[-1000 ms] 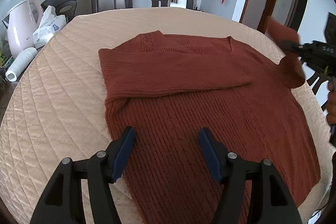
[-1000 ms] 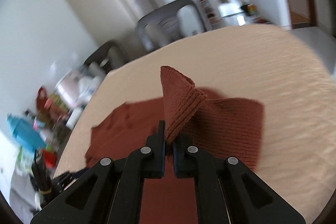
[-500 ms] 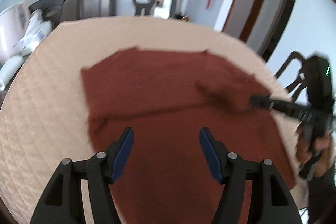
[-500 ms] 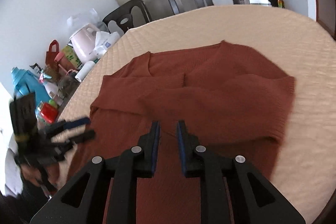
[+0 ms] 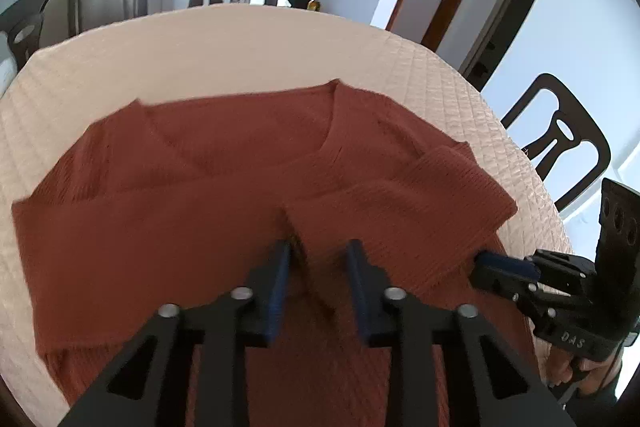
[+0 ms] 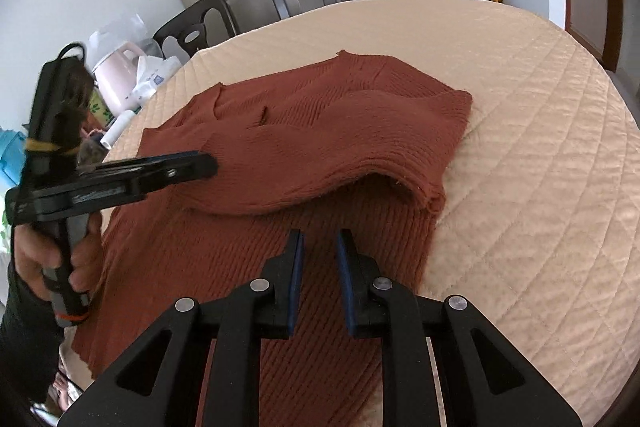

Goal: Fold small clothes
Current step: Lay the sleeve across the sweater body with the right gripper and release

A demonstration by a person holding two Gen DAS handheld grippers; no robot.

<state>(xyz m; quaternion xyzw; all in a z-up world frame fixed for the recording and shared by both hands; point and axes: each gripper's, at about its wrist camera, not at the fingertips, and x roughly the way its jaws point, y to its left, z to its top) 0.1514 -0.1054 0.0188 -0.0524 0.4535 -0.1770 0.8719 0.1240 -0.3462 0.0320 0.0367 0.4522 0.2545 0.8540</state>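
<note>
A rust-red sweater (image 6: 304,163) lies flat on the quilted table (image 6: 540,155), both sleeves folded across its chest. The left gripper (image 5: 318,255), jaws closing, hovers over the sleeve cuffs (nothing pinched yet); the right gripper (image 6: 319,247), jaws slightly apart and empty, hangs above the lower body.

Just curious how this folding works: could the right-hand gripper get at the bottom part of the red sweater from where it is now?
Probably yes. The right gripper hangs just over the sweater's lower body, jaws slightly apart and empty, with nothing between it and the knit.
</note>
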